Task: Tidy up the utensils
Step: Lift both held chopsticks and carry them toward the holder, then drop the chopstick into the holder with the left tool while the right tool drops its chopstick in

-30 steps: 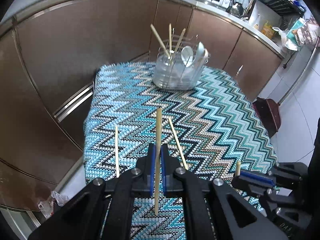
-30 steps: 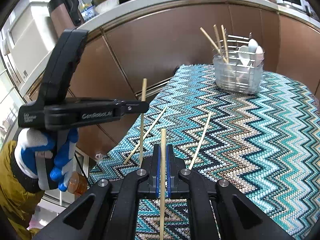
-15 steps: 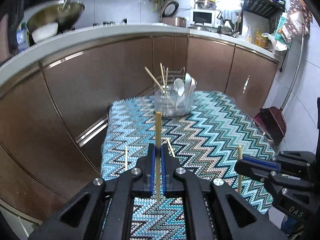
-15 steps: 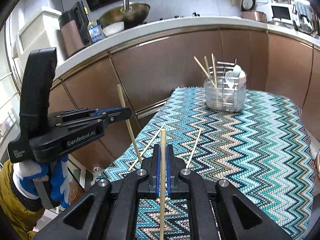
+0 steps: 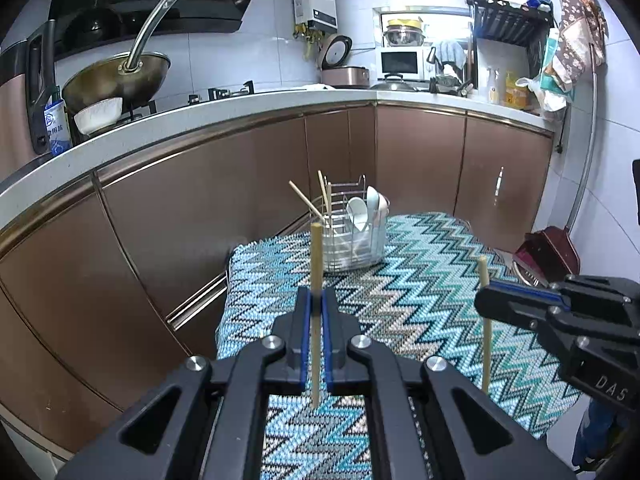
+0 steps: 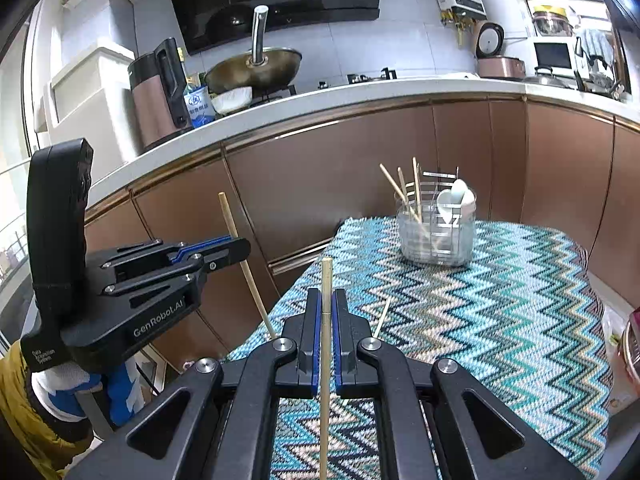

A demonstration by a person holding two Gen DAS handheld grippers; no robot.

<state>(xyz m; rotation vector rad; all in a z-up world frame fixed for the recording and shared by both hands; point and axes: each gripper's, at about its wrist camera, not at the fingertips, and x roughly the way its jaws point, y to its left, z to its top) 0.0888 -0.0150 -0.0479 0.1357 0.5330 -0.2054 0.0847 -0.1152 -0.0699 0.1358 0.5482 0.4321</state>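
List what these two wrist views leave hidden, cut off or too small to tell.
- Left gripper, left wrist view: lower end of its chopstick runs down between the arms.
- Right gripper, right wrist view: its chopstick is cut off by the bottom edge.
- Utensil holder: chopsticks and spoons overlap; number unclear.
- A loose chopstick on the tablecloth: part hidden behind the gripper.

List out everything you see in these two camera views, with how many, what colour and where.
Wooden chopstick in left tongs: one, tan, upright.
Wooden chopstick in right tongs: one, tan, upright.
Loose wooden chopstick: one visible, tan, on the cloth.
Clear utensil caddy with wire rack: one, far end of the cloth, holding three chopsticks and pale spoons.
Zigzag teal knitted cloth: one, covering the table.
Brown cabinets: a row, behind the table.
Metal wok: one, on the stove.
Left tongs: black and blue, shut.
Right tongs: black and blue, shut.
Gloved hand: one, white and blue.
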